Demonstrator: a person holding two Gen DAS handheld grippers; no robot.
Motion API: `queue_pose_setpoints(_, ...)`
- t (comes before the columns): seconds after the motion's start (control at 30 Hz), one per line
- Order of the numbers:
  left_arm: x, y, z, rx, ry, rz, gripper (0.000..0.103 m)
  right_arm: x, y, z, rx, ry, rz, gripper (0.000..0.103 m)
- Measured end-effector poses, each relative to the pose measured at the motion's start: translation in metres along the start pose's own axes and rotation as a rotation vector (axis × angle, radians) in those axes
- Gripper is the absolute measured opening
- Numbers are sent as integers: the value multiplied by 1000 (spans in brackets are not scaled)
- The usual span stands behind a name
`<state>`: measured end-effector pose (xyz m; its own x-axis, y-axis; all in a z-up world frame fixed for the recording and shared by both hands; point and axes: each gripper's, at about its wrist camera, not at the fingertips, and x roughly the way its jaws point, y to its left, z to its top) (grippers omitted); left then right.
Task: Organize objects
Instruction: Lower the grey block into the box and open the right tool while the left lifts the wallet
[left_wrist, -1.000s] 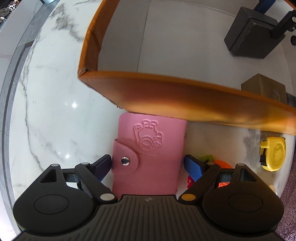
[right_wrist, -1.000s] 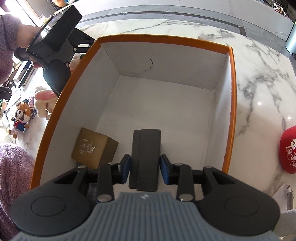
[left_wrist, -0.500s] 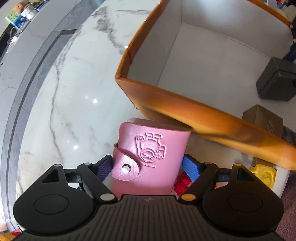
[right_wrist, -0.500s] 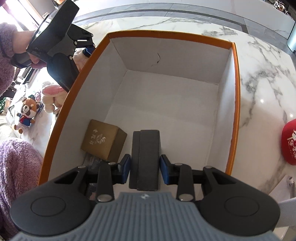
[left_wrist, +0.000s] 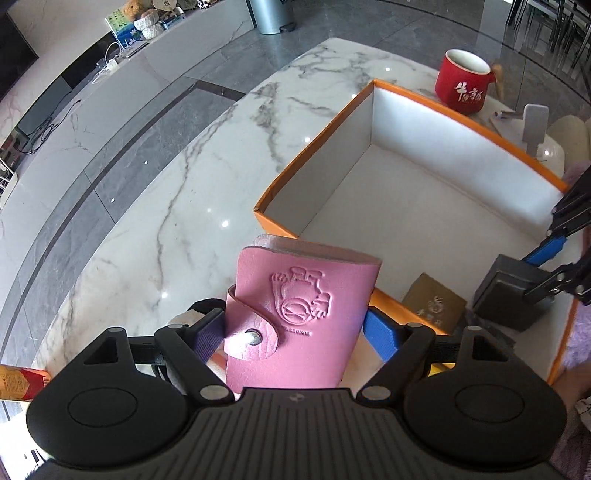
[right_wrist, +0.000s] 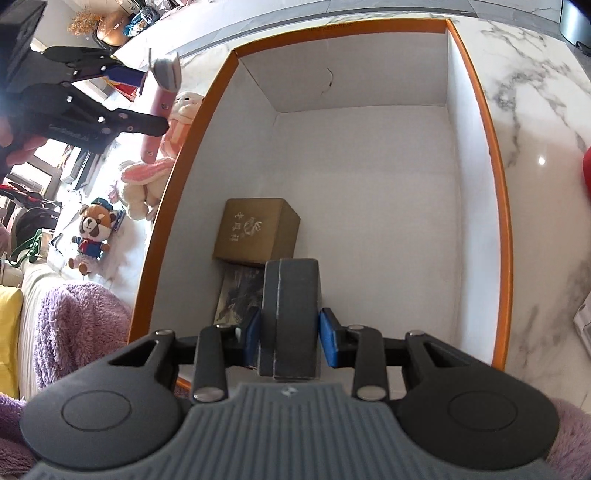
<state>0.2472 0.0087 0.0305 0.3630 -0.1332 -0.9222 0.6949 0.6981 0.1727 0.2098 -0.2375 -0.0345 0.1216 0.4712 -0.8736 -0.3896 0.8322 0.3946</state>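
Note:
My left gripper is shut on a pink snap-button card wallet, held in the air beside the near left wall of the orange box. My right gripper is shut on a dark grey case, low inside the box near its near end. A tan cube box stands on the box floor, just beyond the case; it also shows in the left wrist view, with the grey case to its right. In the right wrist view the left gripper with the wallet is outside the box, upper left.
A red mug stands on the marble table behind the box. Plush toys lie left of the box. A dark printed card lies on the box floor under the tan box. A phone stand is at far right.
My left gripper has risen with the pink wallet from table level to above the box rim. My right gripper has lowered the grey case deeper into the box, near the tan box.

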Motion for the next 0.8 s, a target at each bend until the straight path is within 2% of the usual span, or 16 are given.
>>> queue_pose_setpoints(0.2,-27,-35,9,-29,-40,-13,95,12,-13,0,39,23,12,36)
queue_pose_setpoints(0.33,-32,-61,17,-33,-59,-61,95,9,-9,-2,-14,28,-42,38)
queue_pose_setpoints(0.47,-24,-86,23,-9,-66,-77,95,7,-1,-4,-124,25,-167,43)
queue_pose_setpoints(0.63,-11,-101,29,-4,-54,-86,95,11,4,-6,-216,65,-204,46)
queue_pose_setpoints(0.8,-3,-103,29,-1,-42,-89,95,1,6,3,-279,68,-206,48)
